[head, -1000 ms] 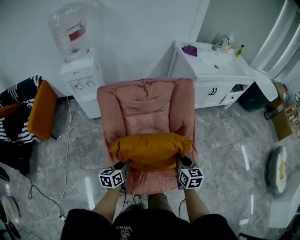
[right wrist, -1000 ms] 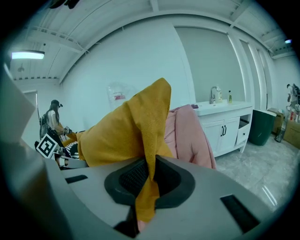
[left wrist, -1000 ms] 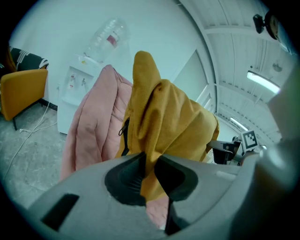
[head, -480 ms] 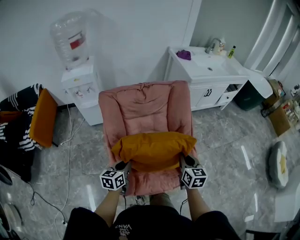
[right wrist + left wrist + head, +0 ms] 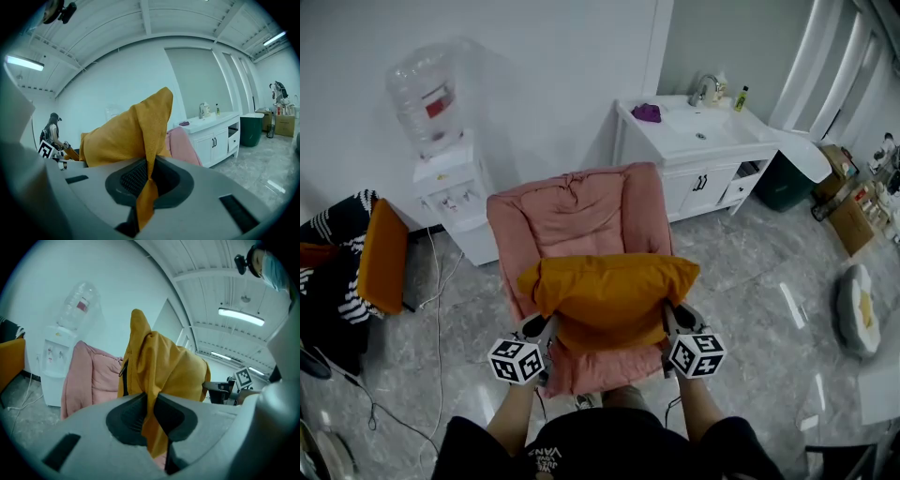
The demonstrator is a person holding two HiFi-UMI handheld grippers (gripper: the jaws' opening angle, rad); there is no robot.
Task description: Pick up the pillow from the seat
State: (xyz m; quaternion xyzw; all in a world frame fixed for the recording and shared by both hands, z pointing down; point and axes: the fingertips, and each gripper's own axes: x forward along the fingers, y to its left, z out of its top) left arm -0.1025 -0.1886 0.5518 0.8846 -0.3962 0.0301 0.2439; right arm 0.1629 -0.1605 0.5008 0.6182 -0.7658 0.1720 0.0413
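Note:
An orange pillow point(image 5: 607, 291) hangs in the air over the seat of a pink padded armchair point(image 5: 577, 214), held by its two lower corners. My left gripper point(image 5: 546, 328) is shut on the pillow's left corner; the fabric point(image 5: 154, 376) runs pinched between its dark pads. On the other side, my right gripper point(image 5: 669, 319) is shut on the right corner, with a strip of orange cloth point(image 5: 140, 133) squeezed between its pads. Both marker cubes show below the pillow in the head view.
A white water dispenser point(image 5: 445, 178) stands left of the chair, a white vanity with sink point(image 5: 698, 141) to its right. Another orange cushion with striped fabric point(image 5: 380, 258) lies at far left. Cables run over the grey marble floor point(image 5: 750, 291). A round pad point(image 5: 861, 314) lies far right.
Both grippers have raised the pillow off the seat; it now sits higher against the chair's backrest. The head view has swung a little.

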